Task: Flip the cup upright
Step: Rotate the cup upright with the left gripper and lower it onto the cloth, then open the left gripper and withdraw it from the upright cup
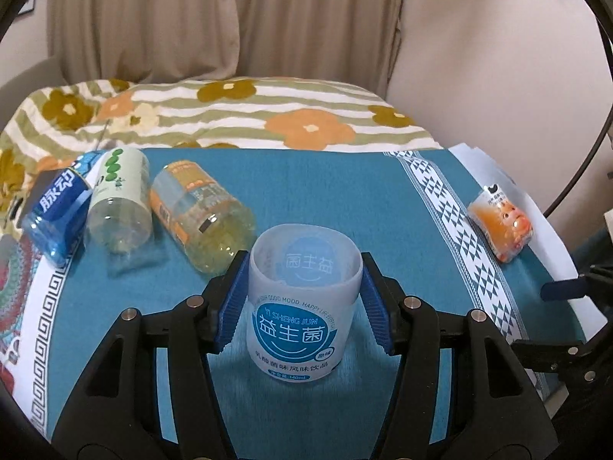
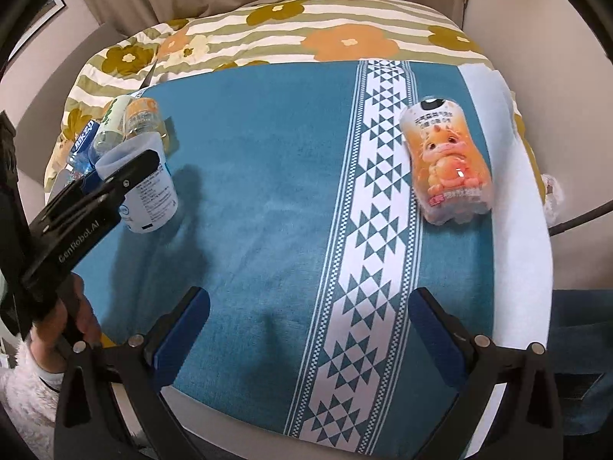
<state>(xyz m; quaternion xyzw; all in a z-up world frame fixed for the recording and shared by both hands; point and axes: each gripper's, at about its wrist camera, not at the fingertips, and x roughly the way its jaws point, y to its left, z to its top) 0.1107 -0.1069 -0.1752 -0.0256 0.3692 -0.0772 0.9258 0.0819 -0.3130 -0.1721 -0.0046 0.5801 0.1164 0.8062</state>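
L gripper [image 1: 304, 299] is clamped on the translucent white cup [image 1: 302, 306], blue ribbed pads [image 1: 230, 306] pressing its walls at 9 and 3 o'clock. Cup stands upright w/ open mouth up, base on or just above the teal cloth [image 1: 306, 191]; contact can't be told. Blue round logo reading "YI SHENG JUN" faces the L wrist cam, at approx 6 o'clock of frame centre.

At 10 o'clock from the cup, three bottles lie on their sides, packed close: an orange-label clear bottle [image 1: 199, 211] nearest, almost touching the cup's far-left rim; then a green-label clear bottle [image 1: 118, 199]; then a blue bottle [image 1: 57, 214] at the cloth's edge. At 3 o'clock, well apart, an orange dragon-print bottle [image 1: 502, 222] lies beyond the white triangle-pattern band [image 1: 459, 222], on a white sheet [image 1: 544, 237].

R gripper [image 2: 310, 322] is spread wide, nothing between its fingers, hovering over the cloth near its 6 o'clock edge. In the R wrist view the cup [image 2: 149, 188] sits at 9 o'clock, tilted slightly, gripped by the L gripper [image 2: 111, 184] w/ a person's hand [image 2: 76, 318] on its handle; the dragon bottle [image 2: 448, 165] lies at 2 o'clock.

Floral striped bedding [image 1: 306, 115] sits behind the cloth at 12 o'clock, beige curtain [image 1: 191, 19] beyond.
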